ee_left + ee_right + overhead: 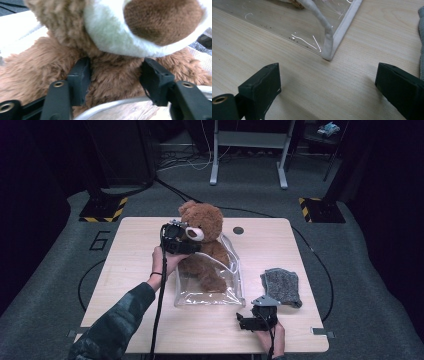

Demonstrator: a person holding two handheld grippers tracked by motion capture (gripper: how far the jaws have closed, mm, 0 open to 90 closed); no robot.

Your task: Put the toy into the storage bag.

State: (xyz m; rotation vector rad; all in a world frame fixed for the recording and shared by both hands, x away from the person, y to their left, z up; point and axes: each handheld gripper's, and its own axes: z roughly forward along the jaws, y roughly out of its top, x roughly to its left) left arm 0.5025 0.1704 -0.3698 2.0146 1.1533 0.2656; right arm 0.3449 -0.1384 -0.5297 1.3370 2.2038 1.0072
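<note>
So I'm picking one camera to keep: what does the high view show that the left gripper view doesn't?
High view alone: the whole table, the grey cloth, the right gripper resting near the table's front edge, and the clear bag around the teddy bear's legs. Left gripper view alone: the jaws pressed into the fur under the white muzzle. Both: the teddy bear and the left gripper at its neck.

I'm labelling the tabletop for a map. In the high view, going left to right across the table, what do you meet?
Left gripper at the teddy bear's neck → teddy bear in the clear bag → right gripper → grey cloth.
</note>
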